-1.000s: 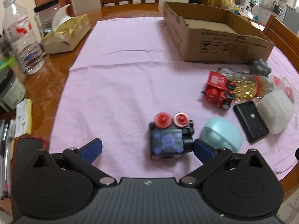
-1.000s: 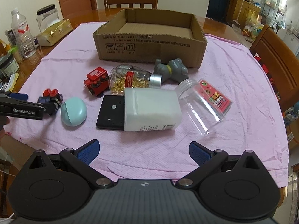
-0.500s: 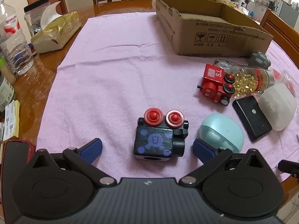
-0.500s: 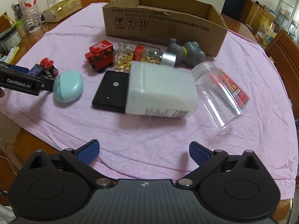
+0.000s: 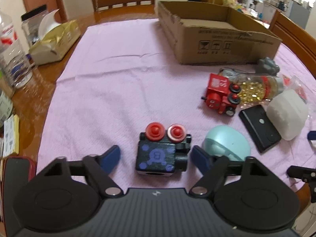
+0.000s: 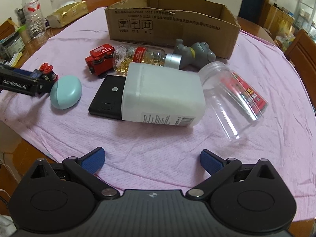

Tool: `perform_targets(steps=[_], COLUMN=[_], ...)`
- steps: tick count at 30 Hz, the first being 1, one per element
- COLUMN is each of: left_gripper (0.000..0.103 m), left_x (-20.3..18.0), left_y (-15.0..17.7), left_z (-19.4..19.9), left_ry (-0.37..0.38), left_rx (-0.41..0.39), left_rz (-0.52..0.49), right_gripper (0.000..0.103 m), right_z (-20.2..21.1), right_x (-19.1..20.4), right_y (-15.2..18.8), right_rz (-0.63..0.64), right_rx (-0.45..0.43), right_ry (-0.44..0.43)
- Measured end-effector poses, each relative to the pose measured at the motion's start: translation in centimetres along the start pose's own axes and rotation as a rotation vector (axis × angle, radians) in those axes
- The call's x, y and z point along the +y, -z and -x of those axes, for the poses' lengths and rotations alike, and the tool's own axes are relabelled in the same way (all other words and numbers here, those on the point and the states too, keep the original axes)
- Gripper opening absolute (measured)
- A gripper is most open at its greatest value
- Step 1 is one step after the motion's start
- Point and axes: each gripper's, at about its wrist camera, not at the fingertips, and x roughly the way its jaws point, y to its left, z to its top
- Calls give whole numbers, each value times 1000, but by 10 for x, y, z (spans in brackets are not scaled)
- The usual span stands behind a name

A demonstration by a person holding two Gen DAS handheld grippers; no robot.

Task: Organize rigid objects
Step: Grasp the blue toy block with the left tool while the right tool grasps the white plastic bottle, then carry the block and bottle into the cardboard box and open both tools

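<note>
A black toy train car (image 5: 161, 154) with red wheels lies on the pink cloth between the open fingers of my left gripper (image 5: 156, 157); neither pad touches it. It also shows in the right wrist view (image 6: 45, 73), beside the left gripper (image 6: 19, 82). My right gripper (image 6: 152, 161) is open and empty, short of a white plastic bottle (image 6: 164, 94) lying on its side. Around it lie a teal egg-shaped case (image 6: 66, 91), a black flat device (image 6: 106, 98), a red toy train (image 6: 99, 58), a capsule bottle (image 6: 142, 58), a grey figurine (image 6: 194, 54) and a clear jar (image 6: 231, 96).
An open cardboard box (image 6: 173, 22) stands at the back of the cloth. A tissue pack (image 5: 55, 43), water bottle (image 5: 11, 57) and jars stand on the bare wooden table at the left. Wooden chairs surround the table.
My left gripper has narrowed around the black train car. My right gripper has moved closer to the white bottle and lower toward the cloth.
</note>
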Motion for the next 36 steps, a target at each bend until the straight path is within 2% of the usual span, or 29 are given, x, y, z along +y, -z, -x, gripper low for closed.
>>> perform_targets(steps=[4,17,22,28,36], left_gripper=[62,58,56,54,53], left_x=[-2,-2,-1,-2,1], left_y=[-3,-11,-13,-14,-24], left_z=[0,-3,-3,-3,4], left_ry=[16,29,37,49,46], left_rx=[-7,19,29,44,82], left_rz=[-22,-31,-32,-53,-48], right_gripper=[103,103,99,90,88], right_z=[-2,-8,-18,-21,-19], right_x=[-5,-9,-9,-7,-11], right_y=[-9,-50,-63,-72,-79], right_rz=[-12,17,24,17,28], right_rx=[22,-44,-15,10,52], right_ry=[13,-16,-22,14,-15])
